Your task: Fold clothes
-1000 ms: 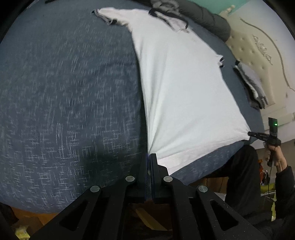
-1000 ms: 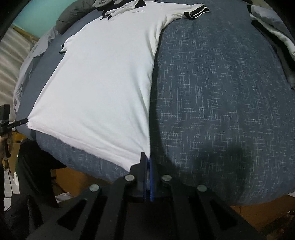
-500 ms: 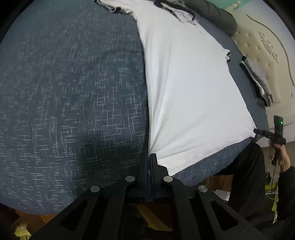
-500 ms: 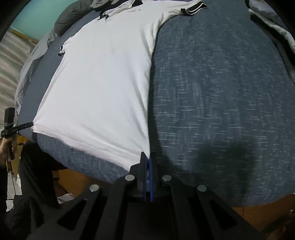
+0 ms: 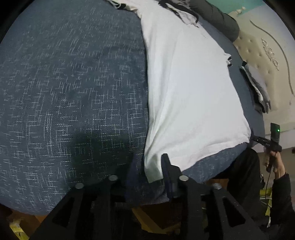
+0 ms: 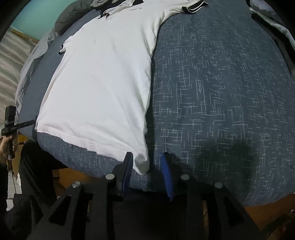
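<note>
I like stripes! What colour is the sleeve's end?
Black with a white stripe, on the sleeve cuff; right wrist view.

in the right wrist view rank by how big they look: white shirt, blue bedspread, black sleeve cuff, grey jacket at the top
1. blue bedspread
2. white shirt
3. grey jacket, though it lies far off and is partly cut off
4. black sleeve cuff

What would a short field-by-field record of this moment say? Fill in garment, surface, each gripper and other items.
garment: white shirt spread flat, black-trimmed sleeve cuff at far end
surface: blue patterned bedspread
left gripper: open, hem corner lying between its fingers
right gripper: open, other hem corner between its fingers
other items: folded clothes by the headboard
</note>
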